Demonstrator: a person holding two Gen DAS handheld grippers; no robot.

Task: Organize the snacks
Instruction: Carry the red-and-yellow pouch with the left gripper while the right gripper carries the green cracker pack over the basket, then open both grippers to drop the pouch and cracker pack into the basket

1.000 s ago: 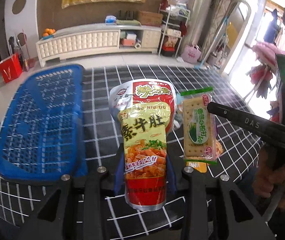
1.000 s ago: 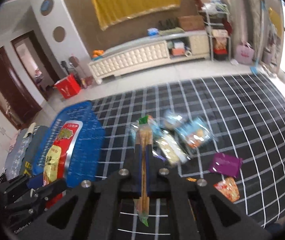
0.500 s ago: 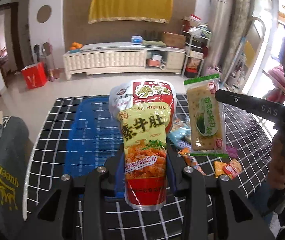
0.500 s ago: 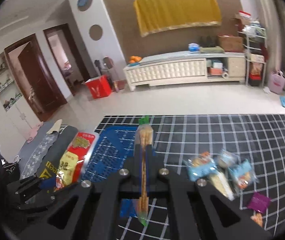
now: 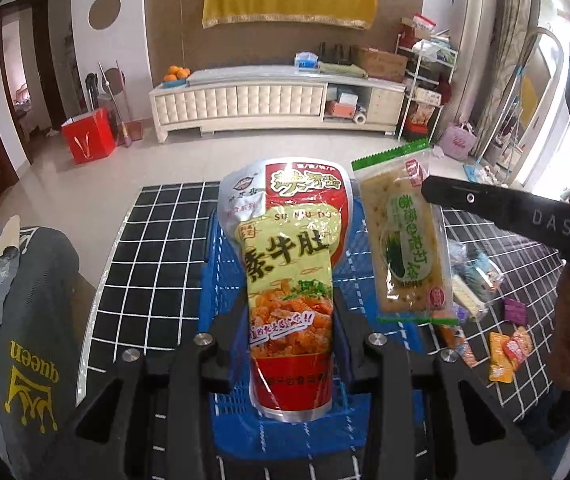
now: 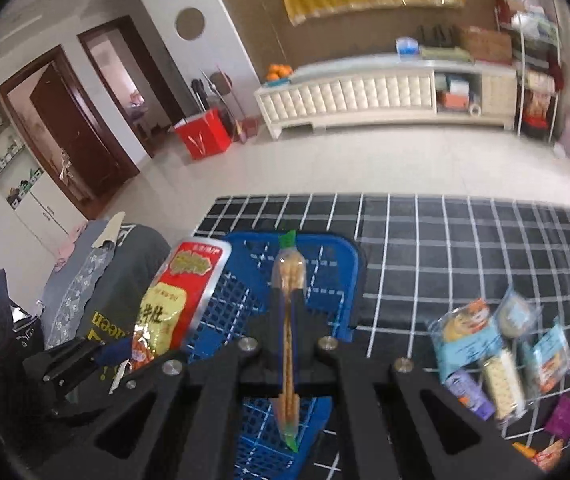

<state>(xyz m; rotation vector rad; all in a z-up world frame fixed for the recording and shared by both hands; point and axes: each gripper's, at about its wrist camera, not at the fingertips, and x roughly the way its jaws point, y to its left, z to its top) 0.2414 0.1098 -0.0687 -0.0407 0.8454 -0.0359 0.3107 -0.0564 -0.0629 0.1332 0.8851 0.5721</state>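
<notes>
My left gripper (image 5: pixel 291 312) is shut on a red and yellow snack pouch (image 5: pixel 291 252) and holds it upright above the blue plastic basket (image 5: pixel 221 280). My right gripper (image 6: pixel 289 320) is shut on a thin green-edged cracker pack (image 6: pixel 288 276), seen edge-on, also above the basket (image 6: pixel 325 256). In the left wrist view the cracker pack (image 5: pixel 405 240) hangs to the right of the pouch. In the right wrist view the pouch (image 6: pixel 181 280) is at the left.
The basket sits on a black mat with a white grid (image 6: pixel 465 240). Several loose snack packets (image 6: pixel 497 352) lie on the mat to the right. A grey garment with yellow "queen" print (image 5: pixel 25 340) lies left of the basket. A white cabinet (image 5: pixel 277 100) stands far back.
Both grippers have risen and moved left with their packs, from beside the basket to above it. The loose snacks now lie farther right in both views.
</notes>
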